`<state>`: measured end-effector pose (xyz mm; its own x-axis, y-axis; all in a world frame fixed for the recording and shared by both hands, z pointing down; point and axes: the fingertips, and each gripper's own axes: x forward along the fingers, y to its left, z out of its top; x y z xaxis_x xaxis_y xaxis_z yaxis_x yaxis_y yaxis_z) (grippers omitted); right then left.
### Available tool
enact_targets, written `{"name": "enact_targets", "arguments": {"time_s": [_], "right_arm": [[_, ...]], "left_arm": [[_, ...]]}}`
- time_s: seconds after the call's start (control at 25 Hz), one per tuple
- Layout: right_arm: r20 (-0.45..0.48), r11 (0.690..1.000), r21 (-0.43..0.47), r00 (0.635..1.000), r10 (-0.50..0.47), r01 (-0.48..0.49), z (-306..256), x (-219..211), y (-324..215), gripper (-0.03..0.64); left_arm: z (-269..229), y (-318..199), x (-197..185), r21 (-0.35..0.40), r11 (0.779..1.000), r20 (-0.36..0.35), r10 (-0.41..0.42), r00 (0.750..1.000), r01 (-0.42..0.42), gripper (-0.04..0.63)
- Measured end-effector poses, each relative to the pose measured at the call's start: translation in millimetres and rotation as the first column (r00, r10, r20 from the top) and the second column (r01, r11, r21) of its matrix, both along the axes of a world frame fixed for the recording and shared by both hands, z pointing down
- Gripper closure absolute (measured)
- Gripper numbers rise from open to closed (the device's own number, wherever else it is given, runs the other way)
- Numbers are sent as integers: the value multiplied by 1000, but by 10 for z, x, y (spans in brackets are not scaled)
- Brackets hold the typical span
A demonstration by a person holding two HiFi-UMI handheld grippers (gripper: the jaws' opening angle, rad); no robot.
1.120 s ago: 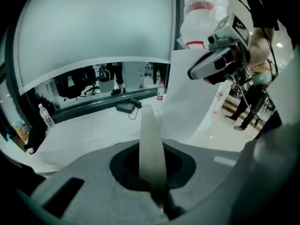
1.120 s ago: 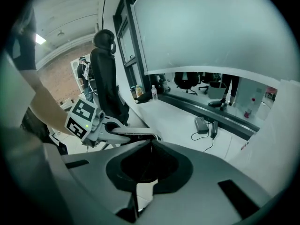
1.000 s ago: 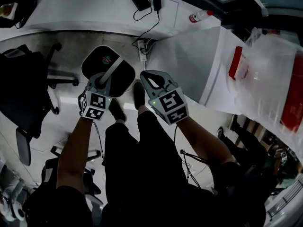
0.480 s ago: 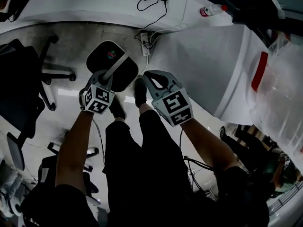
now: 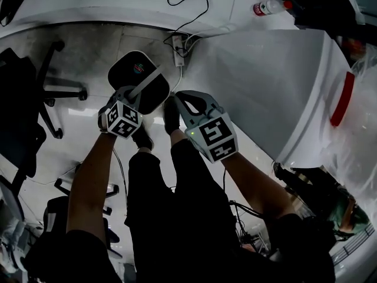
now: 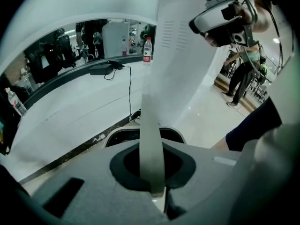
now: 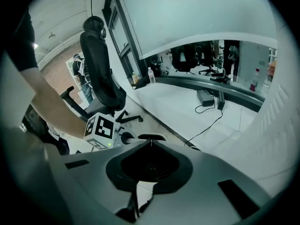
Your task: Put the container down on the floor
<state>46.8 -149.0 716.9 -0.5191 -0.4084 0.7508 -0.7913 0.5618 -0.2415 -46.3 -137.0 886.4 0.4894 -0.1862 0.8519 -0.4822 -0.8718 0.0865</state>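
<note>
Dim, contrasty pictures, fisheye-bent, with dark vignetted edges.

One container (image 5: 126, 75) is counted, and two grippers, the left gripper (image 5: 132, 94) and the right gripper (image 5: 179, 97). Two shoes (image 5: 171, 115) are seen on the floor (image 5: 94, 58), along with one power strip (image 5: 177, 42). One red-capped bottle (image 5: 270, 6) is found on the table (image 5: 118, 5), and a second bottle (image 6: 14, 102) is shown in the left gripper view, making two bottles.

No legible text: logo on container (image 5: 132, 75) lid, bottle (image 5: 270, 6) label too small to read
</note>
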Motion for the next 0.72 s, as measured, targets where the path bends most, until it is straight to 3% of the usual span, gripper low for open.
{"name": "enact_targets", "arguments": {"time_s": [0.32, 0.72], "right_arm": [[-4, 1000, -21, 1000, 5, -6, 193, 62, 53, 607], [-4, 999, -48, 1000, 25, -26, 385, 107, 57, 607]], "left_arm": [[331, -32, 185, -7, 999, 3, 38, 999, -38, 584], [569, -252, 381, -5, 1000, -15, 25, 1000, -26, 584]]}}
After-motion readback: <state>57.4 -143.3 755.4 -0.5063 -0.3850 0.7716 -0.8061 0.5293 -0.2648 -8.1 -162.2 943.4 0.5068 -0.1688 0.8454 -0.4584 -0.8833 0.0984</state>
